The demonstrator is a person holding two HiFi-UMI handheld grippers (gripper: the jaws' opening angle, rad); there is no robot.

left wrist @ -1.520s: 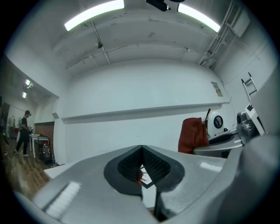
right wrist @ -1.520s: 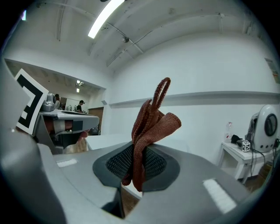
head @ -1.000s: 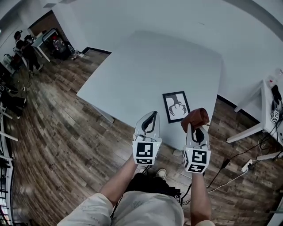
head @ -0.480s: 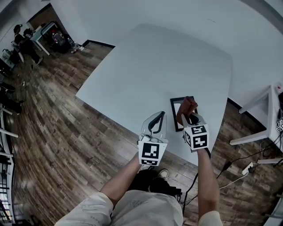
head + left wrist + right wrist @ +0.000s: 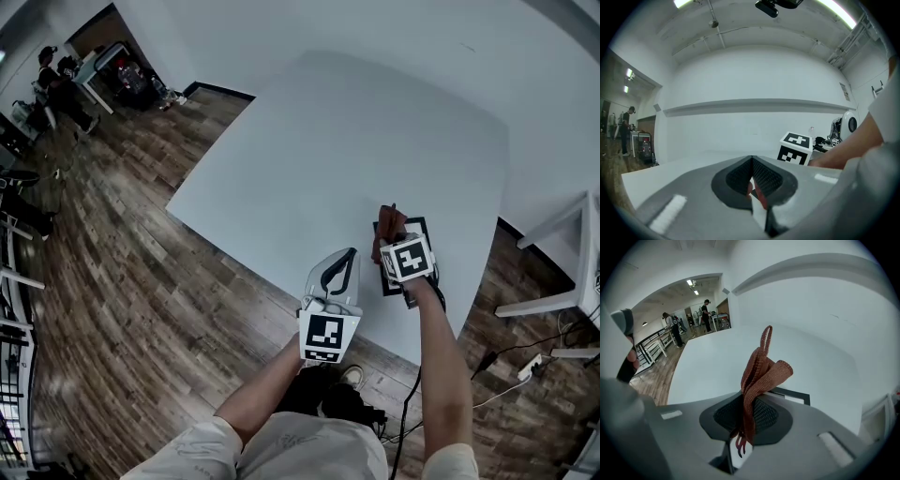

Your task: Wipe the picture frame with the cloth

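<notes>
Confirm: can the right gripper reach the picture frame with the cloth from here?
Probably yes. The right gripper, shut on the cloth, hangs over the picture frame with nothing between them. The left gripper sits apart, toward the table edge, out of the way.

A: what's the rig look like?
B: left gripper [image 5: 339, 267] and right gripper [image 5: 392, 240] are pale grey shells, black ribbed pads [image 5: 766, 174]; white cubes [image 5: 325, 336] with black square markers; black cable [image 5: 410, 394] off the right one; wearer's in a light short-sleeved shirt [image 5: 309, 450].
</notes>
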